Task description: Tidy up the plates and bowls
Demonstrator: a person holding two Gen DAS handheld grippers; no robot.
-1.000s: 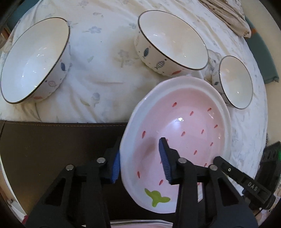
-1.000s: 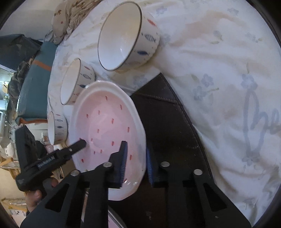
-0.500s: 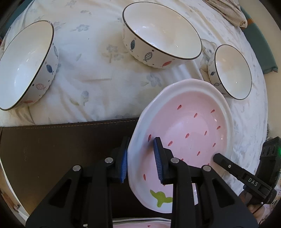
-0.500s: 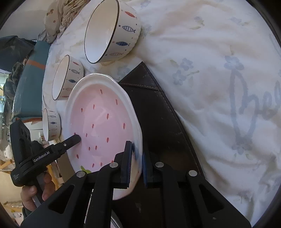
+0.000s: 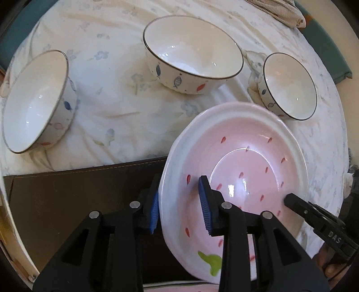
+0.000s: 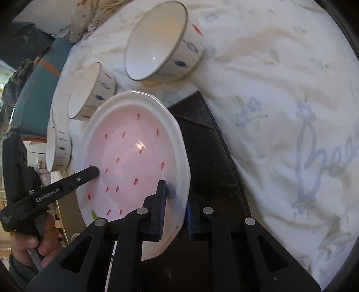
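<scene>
A pink strawberry plate point(image 5: 242, 170) with a white rim is held tilted above a dark brown mat point(image 5: 78, 186). My left gripper point(image 5: 179, 211) straddles its left rim with a wide gap between the pads. My right gripper point(image 6: 176, 211) straddles the opposite rim point(image 6: 181, 170), also with a gap. Three white fish-pattern bowls stand on the cloth: a large one at left point(image 5: 36, 101), a large one in the middle point(image 5: 193, 54), a small one at right point(image 5: 289, 87). Another pink plate's edge point(image 5: 179, 288) shows under the held one.
The floral white tablecloth point(image 6: 280, 89) covers the table. A striped cloth point(image 5: 278, 11) and a teal cushion point(image 5: 325, 51) lie at the far right. The table's edge curves away at the right.
Both grippers' jaws have widened around the plate's rim since half a second ago. The plate sits a little lower and flatter over the mat.
</scene>
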